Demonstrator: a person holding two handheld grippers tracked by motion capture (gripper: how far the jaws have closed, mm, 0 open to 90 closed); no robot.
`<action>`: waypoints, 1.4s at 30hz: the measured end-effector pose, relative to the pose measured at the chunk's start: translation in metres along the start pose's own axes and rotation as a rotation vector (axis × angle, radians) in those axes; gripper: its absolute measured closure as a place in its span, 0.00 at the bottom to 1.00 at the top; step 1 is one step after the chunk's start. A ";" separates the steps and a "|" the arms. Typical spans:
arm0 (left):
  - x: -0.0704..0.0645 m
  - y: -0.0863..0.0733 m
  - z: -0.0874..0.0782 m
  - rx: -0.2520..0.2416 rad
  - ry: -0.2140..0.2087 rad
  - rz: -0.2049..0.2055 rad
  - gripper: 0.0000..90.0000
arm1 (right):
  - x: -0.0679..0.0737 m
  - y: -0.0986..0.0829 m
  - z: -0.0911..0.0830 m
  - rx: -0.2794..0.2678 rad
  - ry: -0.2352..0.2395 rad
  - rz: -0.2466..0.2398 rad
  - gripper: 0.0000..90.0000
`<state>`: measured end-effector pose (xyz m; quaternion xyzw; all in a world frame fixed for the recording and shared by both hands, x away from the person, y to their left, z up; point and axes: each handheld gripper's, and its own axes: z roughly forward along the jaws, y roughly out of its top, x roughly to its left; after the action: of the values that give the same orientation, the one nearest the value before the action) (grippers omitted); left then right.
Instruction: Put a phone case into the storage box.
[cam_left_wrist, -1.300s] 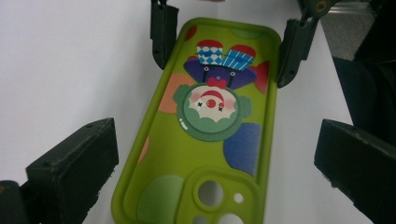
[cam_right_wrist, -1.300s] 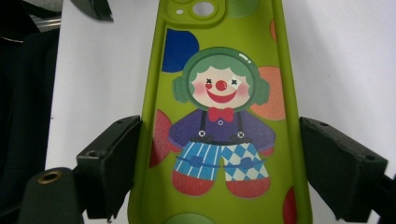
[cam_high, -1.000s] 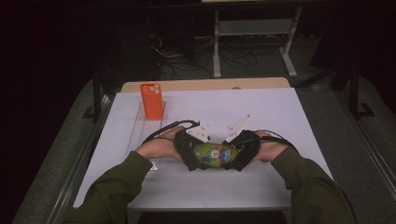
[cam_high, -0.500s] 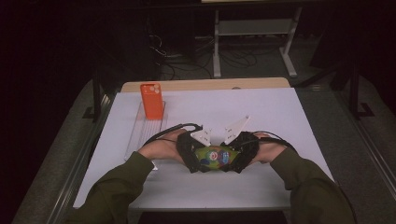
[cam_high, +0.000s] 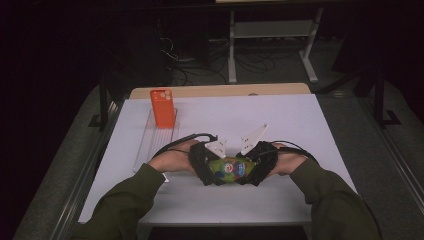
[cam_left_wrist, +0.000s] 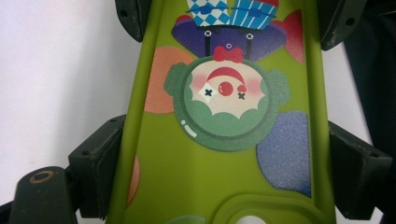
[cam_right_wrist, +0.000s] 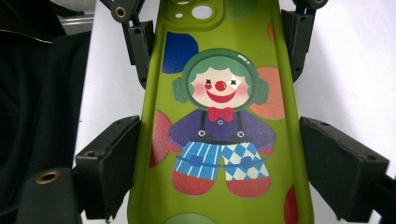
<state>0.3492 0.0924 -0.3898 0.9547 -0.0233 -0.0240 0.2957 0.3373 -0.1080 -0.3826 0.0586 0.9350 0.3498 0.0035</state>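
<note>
Little has shifted: both hand-held grippers, left (cam_high: 216, 167) and right (cam_high: 248, 166), stay at the desk's (cam_high: 300, 125) near middle, each closed across an end of the green clown phone case (cam_high: 229, 168). Uneven pulling could pop the soft case loose.

White rectangular table top (cam_high: 300, 120), pale wooden strip (cam_high: 220, 90) along far edge. Orange phone case (cam_high: 163, 108) standing upright at far left of table, on far end of clear plastic tray (cam_high: 150, 145) running toward near side. Beyond table, dark floor, tangled cables (cam_high: 200, 70), grey metal stand (cam_high: 272, 30).
</note>
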 end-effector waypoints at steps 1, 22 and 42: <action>-0.001 0.000 0.001 0.000 0.001 -0.004 0.15 | 0.000 0.000 0.000 0.002 0.014 0.011 0.16; -0.004 -0.005 -0.003 -0.054 0.171 -0.191 0.17 | -0.008 -0.019 -0.035 -0.111 -0.160 0.239 0.09; 0.001 -0.015 -0.012 -0.121 0.321 -0.454 0.17 | 0.001 -0.048 -0.030 -0.215 -0.456 0.538 0.00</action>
<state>0.3514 0.1112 -0.3885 0.9077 0.2397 0.0603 0.3390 0.3298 -0.1635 -0.3908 0.3780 0.8194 0.4122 0.1260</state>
